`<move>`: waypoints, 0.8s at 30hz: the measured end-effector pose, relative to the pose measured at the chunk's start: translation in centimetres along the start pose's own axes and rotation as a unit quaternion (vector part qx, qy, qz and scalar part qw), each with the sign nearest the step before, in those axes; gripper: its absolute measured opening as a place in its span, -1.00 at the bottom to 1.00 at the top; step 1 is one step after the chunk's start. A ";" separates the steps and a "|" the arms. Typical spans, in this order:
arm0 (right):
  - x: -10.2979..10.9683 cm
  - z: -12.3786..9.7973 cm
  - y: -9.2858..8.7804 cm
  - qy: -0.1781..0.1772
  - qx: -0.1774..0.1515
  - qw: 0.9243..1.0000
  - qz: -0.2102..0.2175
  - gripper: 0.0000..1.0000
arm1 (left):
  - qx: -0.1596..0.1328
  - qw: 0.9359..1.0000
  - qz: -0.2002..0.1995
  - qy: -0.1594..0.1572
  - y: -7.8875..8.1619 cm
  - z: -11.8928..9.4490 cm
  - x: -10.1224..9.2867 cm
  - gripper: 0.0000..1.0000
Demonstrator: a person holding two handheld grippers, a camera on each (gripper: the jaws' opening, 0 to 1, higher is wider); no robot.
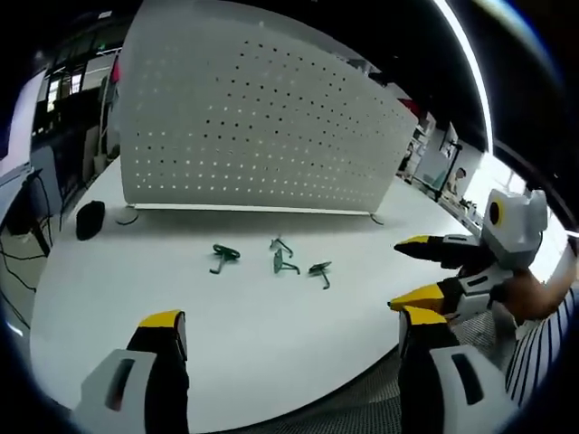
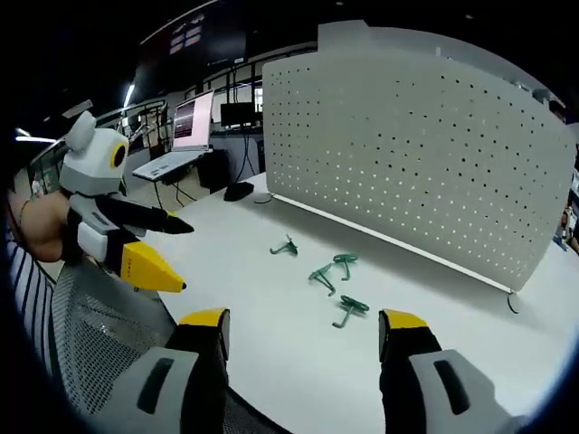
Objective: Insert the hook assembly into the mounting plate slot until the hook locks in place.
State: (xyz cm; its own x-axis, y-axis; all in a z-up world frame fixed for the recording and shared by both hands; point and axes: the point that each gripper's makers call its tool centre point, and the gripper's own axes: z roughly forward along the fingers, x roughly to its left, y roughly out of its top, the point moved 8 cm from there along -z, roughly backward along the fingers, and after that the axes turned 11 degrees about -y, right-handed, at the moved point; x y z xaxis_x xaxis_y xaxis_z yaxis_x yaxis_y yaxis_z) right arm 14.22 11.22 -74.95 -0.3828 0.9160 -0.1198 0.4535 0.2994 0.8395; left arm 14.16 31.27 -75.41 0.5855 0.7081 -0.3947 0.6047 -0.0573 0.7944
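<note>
Yellow-tipped jaws of left gripper (image 1: 294, 327) and right gripper (image 2: 303, 325) spread wide, holding nothing. Beyond, three green wire hooks (image 1: 286, 260) loose on white table (image 1: 136, 271), before upright perforated mounting plate (image 1: 262, 117).

- White desk (image 1: 271, 344), rounded front edge.
- Small black object (image 1: 90, 220) near the desk's far corner.
- Open laptop (image 2: 181, 136) on a stand in a dim room behind.
- Long ceiling light strip (image 1: 466, 68) overhead.
- Mesh chair back (image 2: 99, 334) at desk edge.
</note>
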 end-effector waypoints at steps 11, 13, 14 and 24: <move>0.1 5.8 1.8 0.064 0.029 0.997 -0.019 -0.08 | 0.005 1.000 -0.006 0.007 -0.3 0.1 0.3 1.00; 0.1 6.6 1.9 0.068 0.032 0.997 -0.025 -0.10 | 0.004 1.000 -0.007 0.008 -0.3 0.1 0.3 1.00; 0.2 7.1 1.9 0.074 0.036 0.996 -0.033 -0.12 | 0.003 1.000 -0.007 0.009 -0.3 0.1 0.3 1.00; 1.6 11.0 2.4 0.120 0.063 0.988 -0.070 -0.34 | 0.001 1.000 -0.013 0.012 -0.4 0.0 0.5 1.00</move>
State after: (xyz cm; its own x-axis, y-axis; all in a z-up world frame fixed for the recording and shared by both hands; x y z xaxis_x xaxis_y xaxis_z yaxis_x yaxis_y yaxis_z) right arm 23.55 16.33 -78.93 -0.6221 0.7781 -0.0874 0.4735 0.4628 0.7494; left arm 14.21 31.65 -75.88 0.5561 0.7260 -0.4045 0.6214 -0.0399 0.7825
